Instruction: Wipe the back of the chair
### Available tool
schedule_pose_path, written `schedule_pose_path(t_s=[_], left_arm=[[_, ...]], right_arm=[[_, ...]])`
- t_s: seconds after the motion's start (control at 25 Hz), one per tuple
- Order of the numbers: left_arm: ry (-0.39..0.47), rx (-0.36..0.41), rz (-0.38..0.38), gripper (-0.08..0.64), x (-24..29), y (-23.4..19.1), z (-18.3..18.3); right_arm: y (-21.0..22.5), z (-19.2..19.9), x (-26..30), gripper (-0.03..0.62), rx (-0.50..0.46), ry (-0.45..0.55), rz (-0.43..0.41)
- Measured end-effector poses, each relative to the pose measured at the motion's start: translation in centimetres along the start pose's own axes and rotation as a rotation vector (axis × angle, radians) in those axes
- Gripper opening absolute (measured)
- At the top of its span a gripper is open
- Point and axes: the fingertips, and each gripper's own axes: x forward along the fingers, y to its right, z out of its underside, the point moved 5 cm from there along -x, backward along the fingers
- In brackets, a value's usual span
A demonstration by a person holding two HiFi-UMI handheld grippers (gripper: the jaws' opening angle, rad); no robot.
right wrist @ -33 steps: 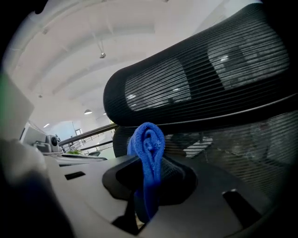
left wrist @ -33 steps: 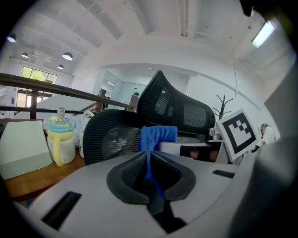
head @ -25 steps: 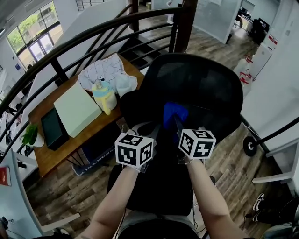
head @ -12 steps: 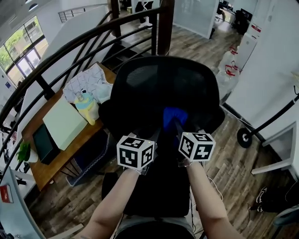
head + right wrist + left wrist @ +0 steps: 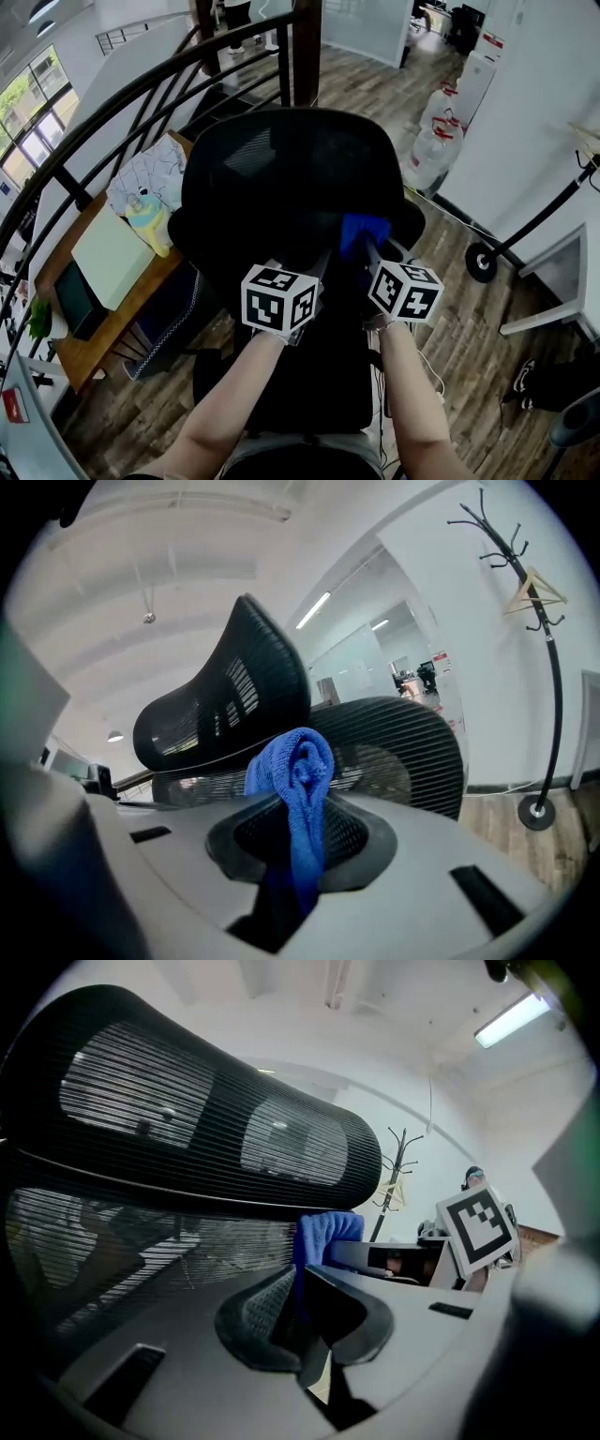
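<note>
My right gripper's [image 5: 362, 251] fingers pinch the blue cloth [image 5: 296, 766], my left gripper's [image 5: 298, 1302] sit closed; pushing toward twelve o'clock could roll the chair [image 5: 281, 169] away.

The blue cloth's [image 5: 298, 761] lower end vanishes inside my right claw [image 5: 298, 850], and the chair back [image 5: 281, 178] blocks the near corner of the table [image 5: 89, 354] beyond it.

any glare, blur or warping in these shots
Head view: wide-angle lens bows the railing, otherwise sharp. Left gripper view: ceiling light glares, left gripper looks soft up close. Right gripper view: blue cloth crisp, dark corners, coat stand curves.
</note>
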Motion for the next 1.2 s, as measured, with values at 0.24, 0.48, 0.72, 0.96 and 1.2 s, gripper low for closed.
schedule_pose_path(t_s=[0.24, 0.48, 0.72, 0.96, 1.2], left_arm=[[-0.017, 0.018, 0.068, 0.032, 1.8, 2.1, 0.1], [-0.024, 0.011, 0.101, 0.033, 2.9, 3.7, 0.3], [-0.029, 0.009, 0.104, 0.034, 2.9, 4.2, 0.6], [-0.027, -0.005, 0.087, 0.033, 2.0, 3.7, 1.0], [-0.025, -0.024, 0.039, 0.034, -0.3, 2.0, 1.6]], right_arm=[[3.2, -0.7, -1.4, 0.084, 0.003, 0.017, 0.058], [5.7, -1.3, -2.8, 0.084, 0.011, 0.033, 0.103], [7.9, -1.6, -4.3, 0.084, 0.023, 0.046, 0.157], [6.8, -1.4, -5.5, 0.083, 0.024, 0.055, 0.156], [2.5, -0.1, -5.5, 0.083, -0.01, 0.039, 0.06]])
